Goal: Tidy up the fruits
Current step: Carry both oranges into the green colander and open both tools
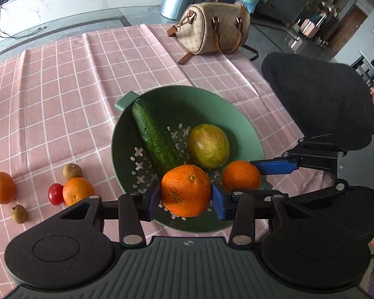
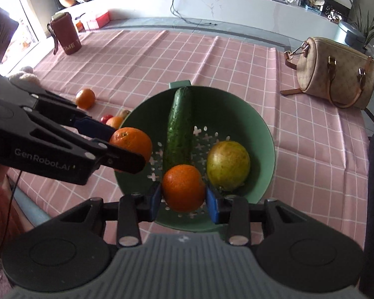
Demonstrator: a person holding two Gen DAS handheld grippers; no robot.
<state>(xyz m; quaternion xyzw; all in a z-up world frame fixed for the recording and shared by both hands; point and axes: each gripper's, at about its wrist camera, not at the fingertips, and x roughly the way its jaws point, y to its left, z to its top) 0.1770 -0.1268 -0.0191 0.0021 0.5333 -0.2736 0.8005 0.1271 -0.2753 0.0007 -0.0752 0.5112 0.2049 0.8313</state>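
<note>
Both tongs (image 1: 186, 194) (image 2: 183, 190) grip oranges above green colander (image 1: 249, 134).

green colander (image 1: 249, 134) holds a cucumber (image 1: 154, 137) and a pear (image 1: 208, 145); two oranges (image 1: 185, 190) (image 1: 240, 175) above it, gripped.

Hidden, cropped and unreadable parts around the green perforated colander (image 1: 246, 134)

The bowl's near rim is covered by each gripper body, and its drain holes are partly hidden by fruit. The dark red cylindrical flask (image 2: 66, 33) carries pale lettering cut by its curve, not readable in full. The small red tomato (image 2: 106, 118) is mostly masked behind the left gripper's blue pad. The black sleeve (image 1: 319, 99) runs off the right edge.
</note>
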